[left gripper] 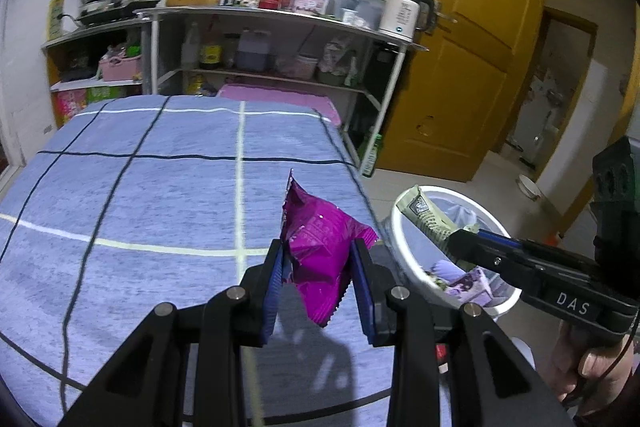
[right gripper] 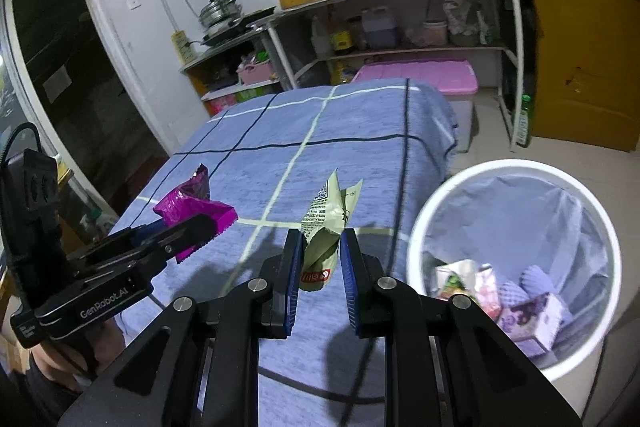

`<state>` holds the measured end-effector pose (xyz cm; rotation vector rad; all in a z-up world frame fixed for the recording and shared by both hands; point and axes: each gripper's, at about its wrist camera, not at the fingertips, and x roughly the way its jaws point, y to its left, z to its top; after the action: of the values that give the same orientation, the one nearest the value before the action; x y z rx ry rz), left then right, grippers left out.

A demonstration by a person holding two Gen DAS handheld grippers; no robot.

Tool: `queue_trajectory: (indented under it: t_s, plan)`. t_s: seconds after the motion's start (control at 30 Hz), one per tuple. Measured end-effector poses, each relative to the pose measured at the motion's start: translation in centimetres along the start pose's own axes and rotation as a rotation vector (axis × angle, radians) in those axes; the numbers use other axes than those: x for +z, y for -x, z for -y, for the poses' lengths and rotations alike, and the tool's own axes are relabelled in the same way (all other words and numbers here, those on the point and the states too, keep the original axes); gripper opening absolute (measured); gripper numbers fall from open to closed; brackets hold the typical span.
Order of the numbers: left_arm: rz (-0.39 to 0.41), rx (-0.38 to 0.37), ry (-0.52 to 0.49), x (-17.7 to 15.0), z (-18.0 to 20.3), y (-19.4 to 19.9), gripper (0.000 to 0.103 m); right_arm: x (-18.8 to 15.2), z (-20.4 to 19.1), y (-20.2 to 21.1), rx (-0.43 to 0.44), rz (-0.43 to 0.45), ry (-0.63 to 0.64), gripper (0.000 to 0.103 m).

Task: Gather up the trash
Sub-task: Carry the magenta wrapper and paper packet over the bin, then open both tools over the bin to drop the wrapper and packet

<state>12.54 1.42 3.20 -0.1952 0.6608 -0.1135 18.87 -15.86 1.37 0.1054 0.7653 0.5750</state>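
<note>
Over the blue checked tablecloth, my left gripper clenched a purple wrapper mid-frame while my right gripper pinched a green wrapper beside the white bin at lower right.

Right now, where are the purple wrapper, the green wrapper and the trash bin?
purple wrapper (left gripper: 316, 247): left wrist view, crumpled middle between the pads.
green wrapper (right gripper: 326, 227): right wrist view, printed face above the pads.
trash bin (right gripper: 416, 227): right wrist view, white rim's left side.

Black left gripper, blue ribbed pads, silver screws (marked "GenRobot.AI")
</note>
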Motion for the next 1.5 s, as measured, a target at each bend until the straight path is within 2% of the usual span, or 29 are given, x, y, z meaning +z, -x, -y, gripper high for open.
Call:
queue_trajectory:
  t_s: [0.67, 1.5]
  plan:
    - [-0.052, -0.126, -0.11, 0.3, 8.2, -3.4, 0.034, -1.7, 7.8, 5.1, -0.117, 0.055, -0.129, 0.02]
    - [-0.171, -0.181, -0.186, -1.0, 12.6, -9.3, 0.034, -3.3, 14.0, 4.1, -0.172, -0.005, -0.227, 0.021]
